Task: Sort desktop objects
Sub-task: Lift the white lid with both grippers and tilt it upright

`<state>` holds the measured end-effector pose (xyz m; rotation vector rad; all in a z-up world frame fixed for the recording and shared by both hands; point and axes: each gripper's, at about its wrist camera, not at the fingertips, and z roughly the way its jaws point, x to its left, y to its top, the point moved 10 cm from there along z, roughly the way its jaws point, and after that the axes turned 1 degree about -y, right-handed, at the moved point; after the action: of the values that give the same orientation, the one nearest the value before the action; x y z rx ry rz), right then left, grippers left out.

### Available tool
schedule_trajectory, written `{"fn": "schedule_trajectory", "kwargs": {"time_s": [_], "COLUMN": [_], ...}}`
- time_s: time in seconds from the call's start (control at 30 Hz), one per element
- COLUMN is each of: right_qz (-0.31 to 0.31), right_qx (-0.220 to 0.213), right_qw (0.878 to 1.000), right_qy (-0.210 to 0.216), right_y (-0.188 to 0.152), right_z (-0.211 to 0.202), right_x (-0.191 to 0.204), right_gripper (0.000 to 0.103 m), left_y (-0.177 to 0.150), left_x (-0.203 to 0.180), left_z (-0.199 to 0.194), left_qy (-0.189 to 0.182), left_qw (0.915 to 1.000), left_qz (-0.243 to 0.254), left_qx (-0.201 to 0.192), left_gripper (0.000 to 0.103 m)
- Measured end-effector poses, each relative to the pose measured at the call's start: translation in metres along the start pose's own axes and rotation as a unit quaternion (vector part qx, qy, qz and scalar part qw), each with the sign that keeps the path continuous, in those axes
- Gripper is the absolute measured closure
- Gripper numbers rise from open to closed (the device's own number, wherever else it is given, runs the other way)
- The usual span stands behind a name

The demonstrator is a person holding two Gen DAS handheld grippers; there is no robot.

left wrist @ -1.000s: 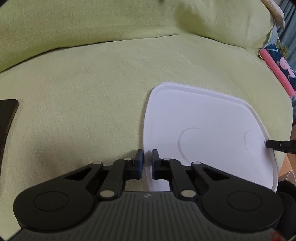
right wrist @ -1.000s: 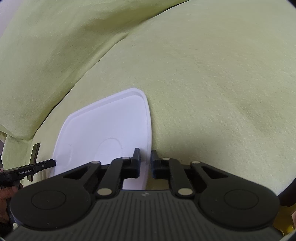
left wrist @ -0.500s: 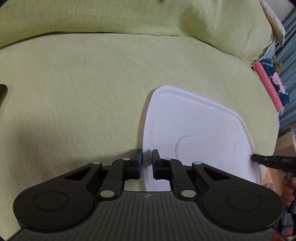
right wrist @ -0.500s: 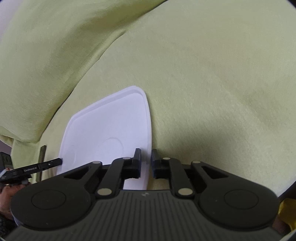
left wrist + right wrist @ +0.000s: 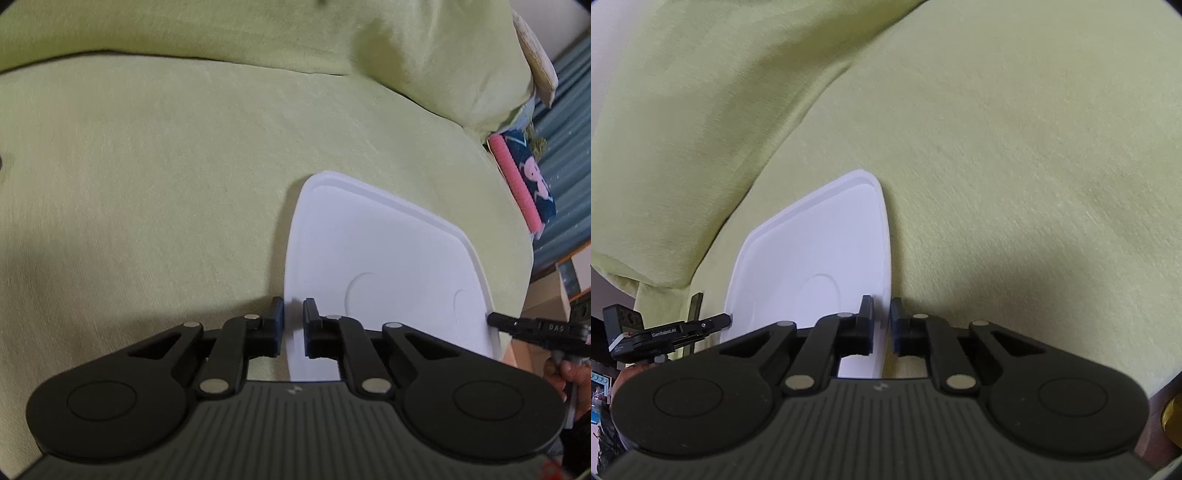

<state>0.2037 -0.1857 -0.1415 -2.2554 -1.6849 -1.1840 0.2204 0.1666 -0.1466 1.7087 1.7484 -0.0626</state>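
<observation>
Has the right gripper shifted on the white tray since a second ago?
No. The right gripper sits clamped on the same edge of the white tray, whose far corner keeps its place against the green cushion.

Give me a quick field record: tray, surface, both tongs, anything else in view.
tray: white tray, nothing on it, flat on the cushion
surface: green sofa cushion
left tongs: left tongs shut on the tray's left edge
right tongs: right tongs shut on the opposite edge
other: pink and navy item past the cushion's right end
</observation>
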Motion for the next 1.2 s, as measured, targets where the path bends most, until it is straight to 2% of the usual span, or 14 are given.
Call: {"fn": "schedule_trajectory", "kwargs": {"time_s": [0.23, 0.37, 0.53, 0.67, 0.87, 0.97, 1.2], "right_qz": [0.01, 0.023, 0.056, 0.054, 0.071, 0.067, 0.053], "right_qx": [-0.012, 0.006, 0.03, 0.046, 0.057, 0.048, 0.017], "right_qw": [1.0, 1.0, 0.996, 0.993, 0.989, 0.989, 0.991], "right_qy": [0.0, 0.011, 0.057, 0.09, 0.12, 0.12, 0.122], "right_y": [0.008, 0.008, 0.005, 0.005, 0.005, 0.003, 0.01], "right_z": [-0.01, -0.006, -0.001, 0.005, 0.009, 0.008, -0.014], "right_x": [-0.006, -0.015, -0.029, -0.033, -0.038, -0.037, -0.027], "right_gripper": [0.098, 0.097, 0.097, 0.096, 0.094, 0.095, 0.096], "left_y": [0.006, 0.01, 0.015, 0.02, 0.02, 0.019, 0.023], "left_x": [-0.002, -0.001, 0.003, 0.006, 0.002, -0.001, -0.024], "left_z": [0.011, 0.015, 0.022, 0.026, 0.024, 0.021, 0.016], "left_qy": [-0.029, -0.047, -0.085, -0.105, -0.094, -0.085, -0.09], "left_qw": [0.9994, 0.9984, 0.9946, 0.9921, 0.9942, 0.9955, 0.9956], "left_qz": [-0.014, -0.017, -0.03, -0.03, -0.014, -0.01, 0.008], "left_qx": [0.01, 0.027, 0.051, 0.062, 0.05, 0.039, 0.025], "left_gripper": [0.093, 0.093, 0.09, 0.09, 0.089, 0.089, 0.089]}}
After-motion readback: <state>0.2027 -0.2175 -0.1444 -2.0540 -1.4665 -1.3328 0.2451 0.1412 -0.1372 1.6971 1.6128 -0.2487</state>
